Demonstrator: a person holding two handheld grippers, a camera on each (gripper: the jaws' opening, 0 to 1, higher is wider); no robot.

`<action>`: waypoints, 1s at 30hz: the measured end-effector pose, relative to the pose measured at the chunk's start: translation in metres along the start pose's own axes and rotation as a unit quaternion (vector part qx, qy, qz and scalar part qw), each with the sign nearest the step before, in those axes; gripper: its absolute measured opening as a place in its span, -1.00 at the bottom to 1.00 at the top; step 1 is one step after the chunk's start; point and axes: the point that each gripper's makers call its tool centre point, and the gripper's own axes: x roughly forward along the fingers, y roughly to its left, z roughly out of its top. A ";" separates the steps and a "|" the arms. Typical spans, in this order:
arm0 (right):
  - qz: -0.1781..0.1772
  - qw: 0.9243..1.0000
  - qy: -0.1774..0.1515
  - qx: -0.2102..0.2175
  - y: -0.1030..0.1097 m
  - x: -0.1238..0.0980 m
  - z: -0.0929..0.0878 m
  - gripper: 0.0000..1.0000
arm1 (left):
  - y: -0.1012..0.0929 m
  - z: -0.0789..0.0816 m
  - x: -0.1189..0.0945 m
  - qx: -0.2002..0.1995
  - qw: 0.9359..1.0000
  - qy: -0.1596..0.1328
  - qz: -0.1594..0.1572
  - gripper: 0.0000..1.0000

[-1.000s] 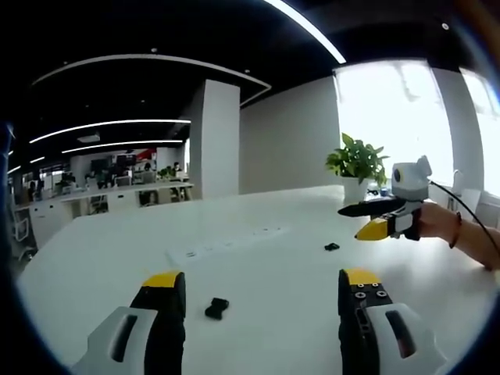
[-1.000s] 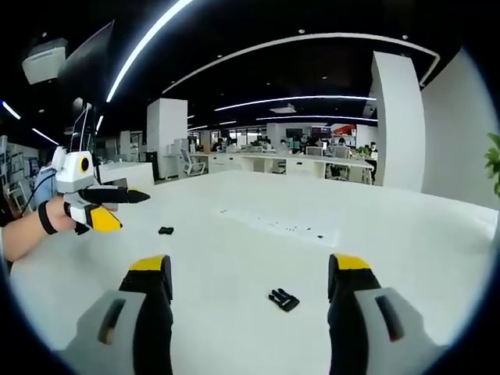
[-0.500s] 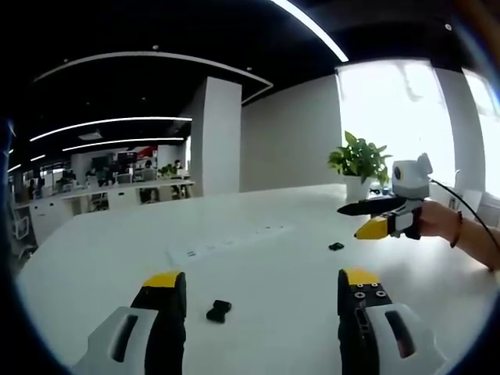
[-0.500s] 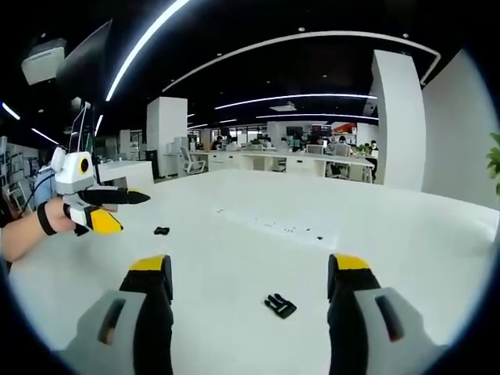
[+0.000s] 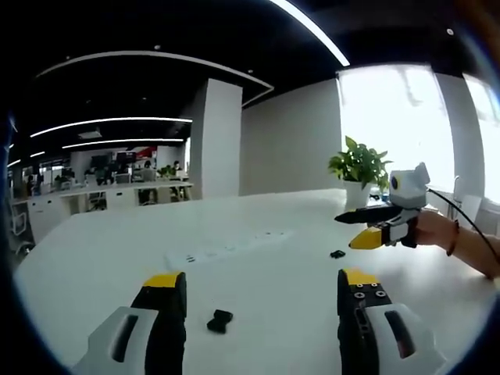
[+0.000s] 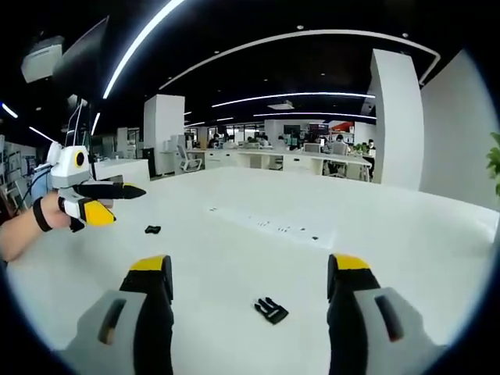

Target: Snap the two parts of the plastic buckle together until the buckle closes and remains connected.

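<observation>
— Fingers first: how do they stand?

— On the left gripper (image 5: 256,293) the two black, yellow-tipped fingers (image 5: 165,293) are set wide apart, nothing between them. The right gripper (image 6: 255,275) is the same, its fingers (image 6: 349,275) spread and holding nothing.

— And the buckle?

— Two separate pieces, both lying on the broad white table (image 5: 258,269). In the left gripper view a small black plastic buckle piece (image 5: 219,320) lies near, between the fingers and closer to the left one. A second small black buckle piece (image 5: 337,254) lies farther off to the right, just beside the tip of the other gripper.

— Does the right gripper view agree?

— Yes. There a black pronged buckle piece (image 6: 271,310) lies near, between the fingers, and the other piece (image 6: 152,230) sits far left, close to the left gripper held in a person's hand (image 6: 35,221).

— Are the pieces touching?

— No, well apart.

— Anything else on the table?

— A green potted plant in a white pot (image 5: 359,168) stands at the far right by the bright window, and a row of small dark marks (image 6: 289,229) runs across the middle of the table; what they are I cannot tell.
</observation>
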 end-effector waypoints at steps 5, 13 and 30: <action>-0.004 1.000 -0.002 0.003 -0.005 0.000 -0.002 0.60 | 0.006 0.004 -0.002 -0.005 1.000 -0.011 0.007 0.59; -0.010 1.000 0.004 0.005 -0.009 -0.002 -0.006 0.59 | 0.012 -0.005 -0.002 -0.008 1.000 0.000 0.013 0.58; -0.006 1.000 0.006 0.006 -0.009 -0.002 -0.013 0.52 | 0.013 -0.015 -0.001 -0.001 1.000 0.010 0.012 0.54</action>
